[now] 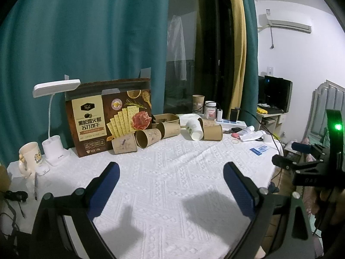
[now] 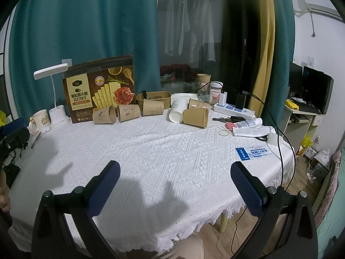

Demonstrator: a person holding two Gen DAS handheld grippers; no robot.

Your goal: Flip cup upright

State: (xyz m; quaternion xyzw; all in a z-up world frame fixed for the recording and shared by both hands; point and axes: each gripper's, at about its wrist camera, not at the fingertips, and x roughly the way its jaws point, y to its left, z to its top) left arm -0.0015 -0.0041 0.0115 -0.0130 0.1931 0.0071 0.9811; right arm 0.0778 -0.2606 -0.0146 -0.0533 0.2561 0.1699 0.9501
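Left wrist view: the left gripper [image 1: 170, 168] hangs over the white tablecloth [image 1: 172, 183] with its blue pads spread wide and nothing between them. At 3 o'clock, part of the right gripper's black frame shows, cut off by the edge. In the right wrist view the right gripper [image 2: 175, 167] is likewise spread apart and empty.

Toward 12 o'clock, well apart from both grippers, lie the paper cups. Six lie on their sides: three brown ones in a row before the cracker box [image 2: 99, 90], namely the left brown cup [image 2: 104, 115], the middle brown cup [image 2: 128, 112] and the third brown cup [image 2: 152, 107]. At 1 o'clock sit the white cup [image 2: 177, 110], the front brown cup [image 2: 196, 117] and one partly hidden behind them. A seventh, the upright cup [image 2: 203, 79], stands at the back. Prints on the cups are too small to make out.

At 10 o'clock stand one desk lamp [image 2: 54, 99] and one mug [image 2: 41, 119].
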